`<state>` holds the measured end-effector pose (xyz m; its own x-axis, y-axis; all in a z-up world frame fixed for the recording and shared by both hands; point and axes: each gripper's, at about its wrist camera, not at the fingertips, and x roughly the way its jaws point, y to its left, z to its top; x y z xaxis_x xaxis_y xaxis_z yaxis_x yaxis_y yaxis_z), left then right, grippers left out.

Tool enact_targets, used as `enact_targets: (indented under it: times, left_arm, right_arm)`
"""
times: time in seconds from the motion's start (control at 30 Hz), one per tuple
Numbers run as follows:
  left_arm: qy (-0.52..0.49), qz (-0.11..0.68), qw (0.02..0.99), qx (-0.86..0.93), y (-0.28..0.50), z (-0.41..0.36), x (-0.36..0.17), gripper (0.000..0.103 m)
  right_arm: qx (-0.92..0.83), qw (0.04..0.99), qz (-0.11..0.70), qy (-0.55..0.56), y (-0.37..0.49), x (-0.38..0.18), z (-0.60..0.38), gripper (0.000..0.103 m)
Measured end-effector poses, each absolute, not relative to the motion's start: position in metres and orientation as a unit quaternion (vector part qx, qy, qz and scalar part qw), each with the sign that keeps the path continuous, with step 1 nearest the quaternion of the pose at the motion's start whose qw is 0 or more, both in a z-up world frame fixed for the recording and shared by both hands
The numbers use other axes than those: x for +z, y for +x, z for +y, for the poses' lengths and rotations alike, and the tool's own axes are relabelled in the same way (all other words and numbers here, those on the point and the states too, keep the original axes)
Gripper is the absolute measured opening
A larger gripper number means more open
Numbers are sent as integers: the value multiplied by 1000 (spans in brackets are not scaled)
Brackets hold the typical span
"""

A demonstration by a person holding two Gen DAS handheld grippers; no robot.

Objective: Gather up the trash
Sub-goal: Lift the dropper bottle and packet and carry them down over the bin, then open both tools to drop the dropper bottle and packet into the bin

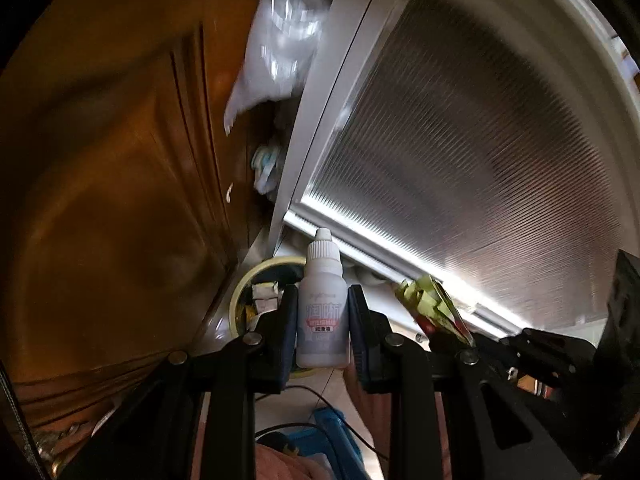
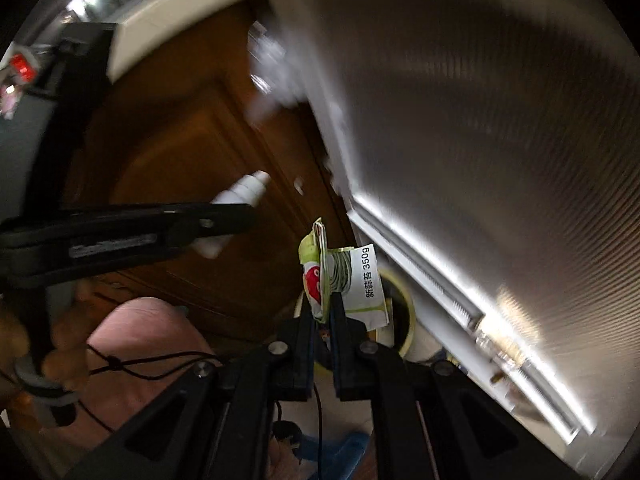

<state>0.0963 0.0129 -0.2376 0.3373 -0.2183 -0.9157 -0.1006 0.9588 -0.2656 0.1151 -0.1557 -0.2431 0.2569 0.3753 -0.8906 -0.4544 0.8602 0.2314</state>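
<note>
My left gripper [image 1: 322, 312] is shut on a small white dropper bottle [image 1: 322, 308], held upright above a pale yellow trash bin [image 1: 244, 284] that holds scraps. My right gripper [image 2: 325, 304] is shut on a crumpled green and white food wrapper [image 2: 344, 280], held above the same bin [image 2: 404, 312]. In the left wrist view the right gripper and its wrapper [image 1: 432, 304] are just right of the bottle. In the right wrist view the left gripper's bottle [image 2: 236, 204] shows at the left.
A brown wooden door [image 1: 112, 200] stands on the left. A frosted glass panel in a white frame [image 1: 460, 152] stands on the right. A white plastic bag [image 1: 280, 40] hangs between them. A blue object [image 1: 328, 436] and black cables lie on the floor below.
</note>
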Motion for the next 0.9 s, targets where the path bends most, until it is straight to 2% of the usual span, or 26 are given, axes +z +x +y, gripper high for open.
enact_targets:
  times: [0.3,0.4,0.57,0.67,0.8,0.9]
  left_arm:
    - [-140,604,784,-27,114,17,-280,23]
    - [-135,609,781,-26,119,14,-283,29]
    - [-135,609,781,-24,122,15,-282,71]
    - [-125,608,784,-20,121,13,-279,79]
    - [-113,606,787,-22,119,9,-277,83]
    - [-107,600,792,-22,117,9,-273,89]
  right_arm:
    - [241,766,596,-14,145,-297,-148,9]
    - [242,762,600,-17,148,-302,-142,9]
    - [240,763,601,-12,152,-301,-140,10]
    - [240,765,597,-11,151,-297,-138,12]
    - [240,768,594,-14,149,-293,-139,13]
    - [239,770,591,-16,146,-289,-141,13]
